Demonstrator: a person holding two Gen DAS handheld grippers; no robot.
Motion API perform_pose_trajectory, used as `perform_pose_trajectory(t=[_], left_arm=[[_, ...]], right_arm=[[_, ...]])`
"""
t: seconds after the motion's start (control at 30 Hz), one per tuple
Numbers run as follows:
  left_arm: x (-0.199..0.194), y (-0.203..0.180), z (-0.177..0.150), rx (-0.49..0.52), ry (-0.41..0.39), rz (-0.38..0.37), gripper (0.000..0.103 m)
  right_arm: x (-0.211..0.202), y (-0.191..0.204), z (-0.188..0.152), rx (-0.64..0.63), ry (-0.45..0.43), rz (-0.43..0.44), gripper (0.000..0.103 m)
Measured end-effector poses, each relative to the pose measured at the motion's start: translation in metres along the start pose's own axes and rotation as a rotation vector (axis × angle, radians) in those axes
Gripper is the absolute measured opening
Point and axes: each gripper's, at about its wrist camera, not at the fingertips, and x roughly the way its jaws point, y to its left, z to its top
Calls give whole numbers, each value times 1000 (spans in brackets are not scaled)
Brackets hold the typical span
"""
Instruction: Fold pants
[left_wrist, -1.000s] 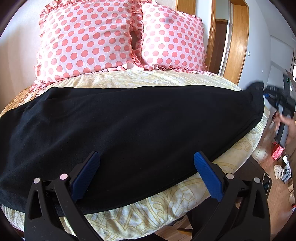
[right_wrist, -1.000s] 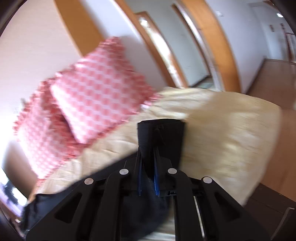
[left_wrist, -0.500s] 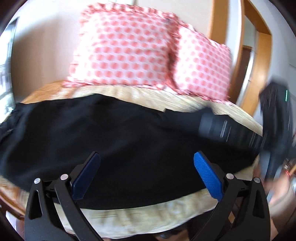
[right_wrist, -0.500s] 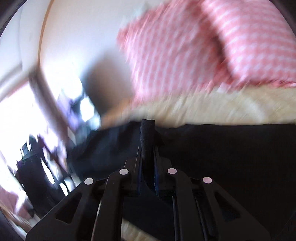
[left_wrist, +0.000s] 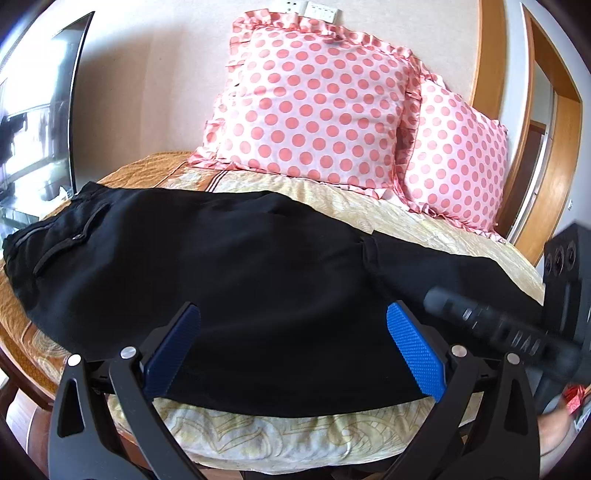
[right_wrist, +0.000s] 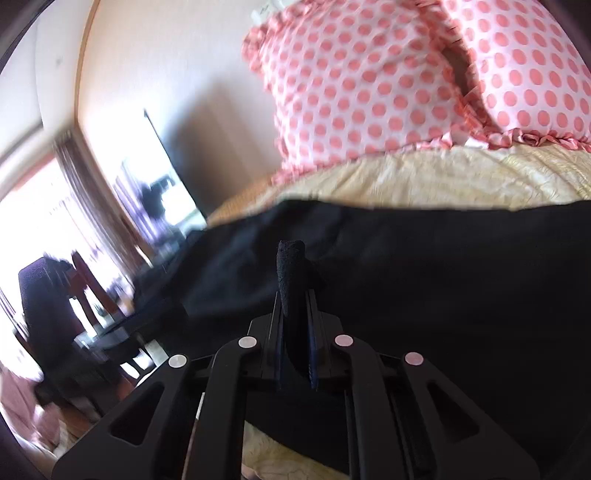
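- The black pants (left_wrist: 236, 280) lie spread across the bed (left_wrist: 436, 225), over its yellow patterned bedspread, running from the left edge toward the right.
- In the left wrist view the waistband end, with a pocket seam, lies at the left near the edge of the bed; a leg end with a hem lies doubled back over the middle of the garment.
- The left gripper (left_wrist: 295, 350) hangs above the near edge of the pants with its blue-padded jaws spread wide; nothing is between them, and the pads do not touch the cloth.
- The right gripper (right_wrist: 295, 321) has its jaws pressed together on a fold of the black pants, a bunched tip of cloth sticking up from between the fingers.
- In the left wrist view the right gripper's dark body shows at the right edge, above the pants, somewhat blurred.
- Two pink polka-dot pillows (left_wrist: 317, 107) with frilled edges lean against the wall at the head of the bed, side by side, well apart from the pants.
- A dark screen (left_wrist: 40, 110) stands beside the bed on the left.
- A wooden door frame (left_wrist: 554, 140) stands to the right of the pillows.
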Motion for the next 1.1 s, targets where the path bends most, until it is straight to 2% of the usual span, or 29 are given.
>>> perform_pose_trajectory(t=[0.07, 0.13, 0.2, 0.3, 0.37, 0.47, 0.5, 0.53, 0.6, 0.67, 0.7, 0.8, 0.9, 0.97, 1.1], left_arm=[[-1, 4, -1, 1, 1, 21, 101], [-2, 8, -2, -8, 2, 37, 101], [-1, 12, -2, -24, 1, 44, 101], [-1, 20, -2, -51, 9, 57, 101], [-3, 23, -3, -55, 7, 67, 101], [-3, 27, -4, -51, 9, 85, 101], [-4, 28, -4, -47, 9, 91, 101], [-5, 29, -4, -43, 8, 97, 101], [-8, 31, -3, -35, 2, 109, 101], [-12, 33, -2, -28, -15, 128, 101], [-13, 35, -2, -28, -22, 135, 101], [-18, 42, -1, -47, -35, 153, 101], [-21, 55, 0, -97, -33, 168, 101], [-24, 67, 1, -133, -24, 172, 101], [-32, 97, 5, -196, -3, 197, 101]], right_arm=[[-4, 0, 2, 53, -50, 47, 10], [-5, 6, 5, 44, -86, 50, 10], [9, 15, 2, -16, -48, 30, 10], [26, 16, -12, -5, 22, 7, 11], [27, 19, -18, -29, 24, -12, 11], [24, 34, -26, -155, 25, -75, 15], [23, 39, -28, -196, 24, -81, 25], [19, 48, -31, -253, 33, -79, 43], [16, 59, -33, -302, 57, -53, 64], [5, 65, -29, -311, 29, -14, 64], [-1, 65, -25, -310, 3, -26, 64], [2, 57, -4, -298, -41, -150, 64], [21, 47, 4, -280, 11, -254, 63], [41, 43, 1, -280, 99, -279, 63], [35, 52, -16, -343, 89, -285, 62]])
